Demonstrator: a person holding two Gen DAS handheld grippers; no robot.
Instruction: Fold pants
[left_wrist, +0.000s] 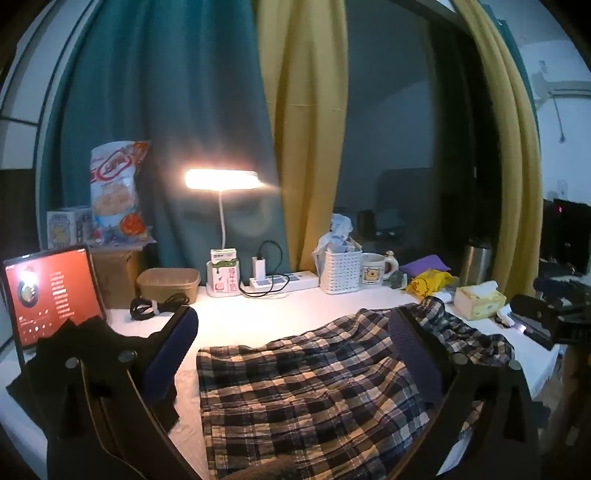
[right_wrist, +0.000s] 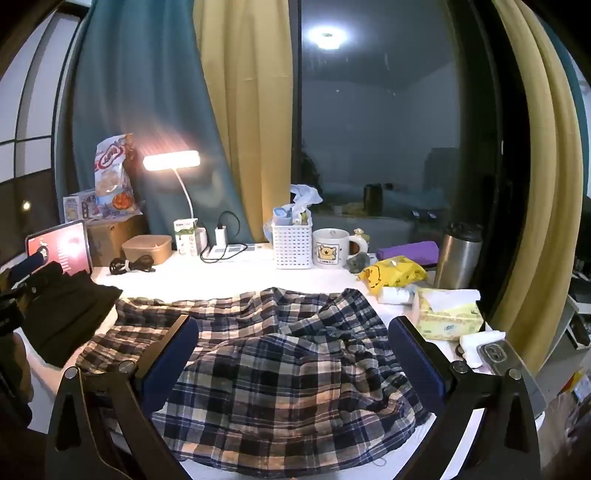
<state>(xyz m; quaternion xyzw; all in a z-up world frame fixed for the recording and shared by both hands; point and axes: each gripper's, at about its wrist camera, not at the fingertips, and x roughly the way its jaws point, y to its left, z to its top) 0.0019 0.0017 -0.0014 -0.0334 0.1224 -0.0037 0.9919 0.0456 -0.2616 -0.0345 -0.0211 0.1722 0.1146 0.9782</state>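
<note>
while both tools gape, plaid pants (right_wrist: 280, 354) lie between them (rumpled).

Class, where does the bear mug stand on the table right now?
In the right wrist view the bear mug stands at the table's back edge, right of centre, between the white perforated basket and the yellow bag.

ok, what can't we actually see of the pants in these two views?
- Plaid pants, left wrist view: near edge cut off by the frame bottom, right part behind the right finger.
- Right wrist view: waistband and leg ends not distinguishable in the crumpled cloth.
- Dark garment: type unclear, too dim.
</note>
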